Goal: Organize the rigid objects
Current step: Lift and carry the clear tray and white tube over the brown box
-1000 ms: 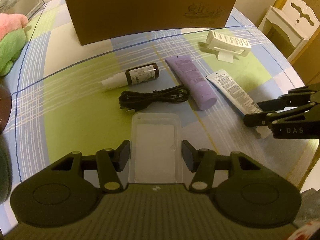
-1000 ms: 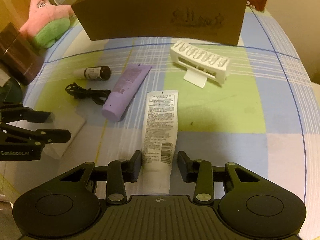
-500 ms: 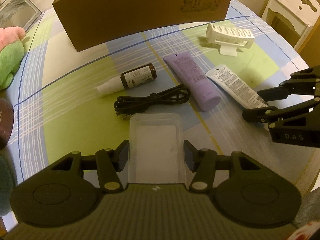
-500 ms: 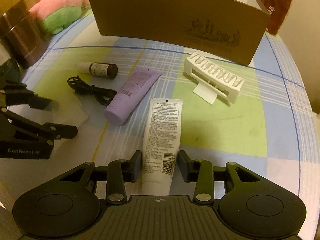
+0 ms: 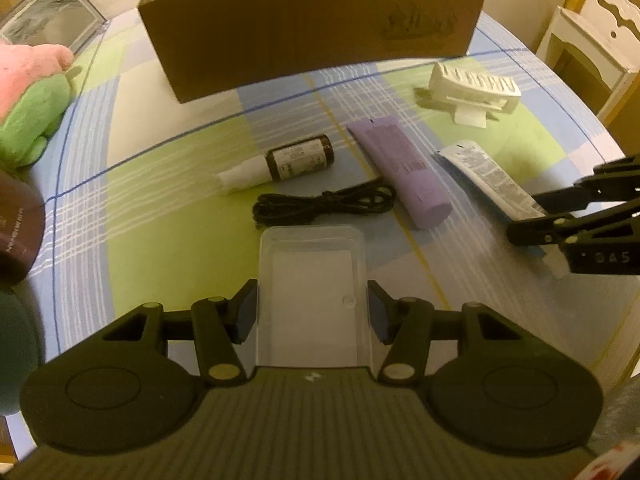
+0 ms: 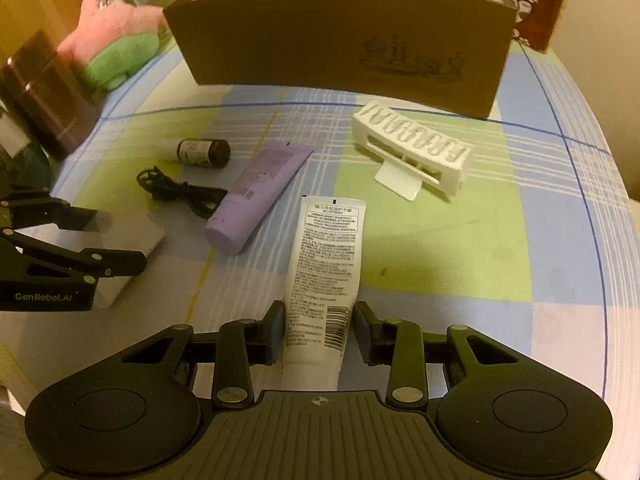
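The clear plastic box (image 5: 312, 288) sits between the jaws of the left gripper (image 5: 312, 312), whose pads press its two long sides, so it looks gripped. The white tube (image 6: 324, 280) lies lengthwise between the jaws of the right gripper (image 6: 318, 328); the left pad touches its lower end, while a thin gap seems to show at the right pad, so I cannot tell whether the hold is firm. Whether either thing is raised off the desk (image 6: 440, 264) I cannot tell.

Just beyond the box lies a black cable (image 5: 324, 206), then a small brown bottle (image 5: 280, 162) on its side. A purple tube (image 5: 404, 174) lies between the cable and the white tube, and a white rack (image 6: 412, 152) stands further back on the right. Behind everything stands an open cardboard box (image 6: 344, 44), the likely place for these things.

The step in hand looks like the pick-up of two things at once. Next, each hand needs to lift clear of the cable and purple tube, carry forward over the cardboard wall, and let go inside. The thin-walled box may flex, so a gentle squeeze suits it.
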